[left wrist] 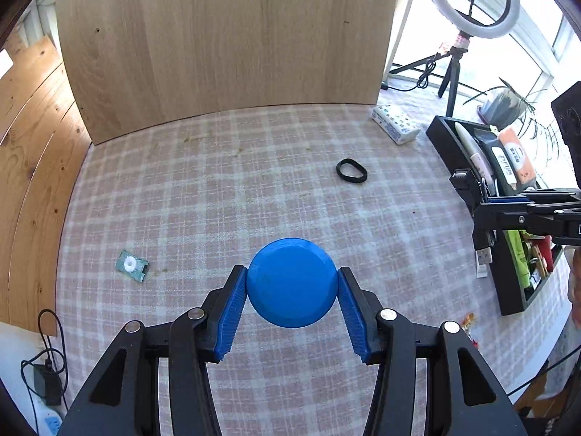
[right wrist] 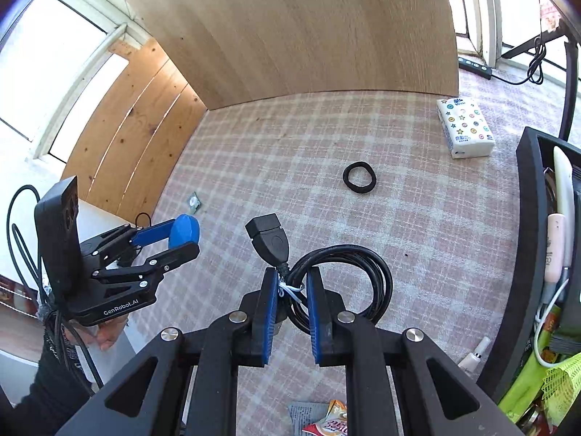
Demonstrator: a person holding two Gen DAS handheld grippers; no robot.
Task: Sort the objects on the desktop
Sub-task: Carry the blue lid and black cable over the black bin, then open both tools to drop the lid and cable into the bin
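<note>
Left gripper (left wrist: 292, 283): jaws spread wide and clamped on a blue disc (left wrist: 292, 282), pads pressing its two sides, held above the checked surface (left wrist: 254, 181). The right wrist view shows this same gripper (right wrist: 183, 238) from the side, disc (right wrist: 184, 231) edge-on, with a hand (right wrist: 105, 332) under its black body; the left wrist view gives none of that.

Right gripper (right wrist: 292, 292): jaws drawn narrow and gripping a coiled black USB cable (right wrist: 341, 283) at its white tie, the socket end standing up in front of the pads. In the left wrist view only its black frame and a dangling USB plug (left wrist: 483, 254) appear at the right edge (its pads cannot be made out there).

Common to both views: black hair band (left wrist: 351, 171) lying flat mid-surface; tissue pack (left wrist: 395, 129) near the wooden back panel (left wrist: 225, 43); small green packet (left wrist: 132, 266) on the left; black organiser tray (left wrist: 446, 138) on the right, holding mixed items.

Left wrist view only: ring light (left wrist: 472, 0) on a tripod, potted plant (left wrist: 504, 103).

Right wrist view only: snack wrapper (right wrist: 332, 421) at the near edge, small white bottle (right wrist: 474, 356) beside the tray (right wrist: 526, 218).
</note>
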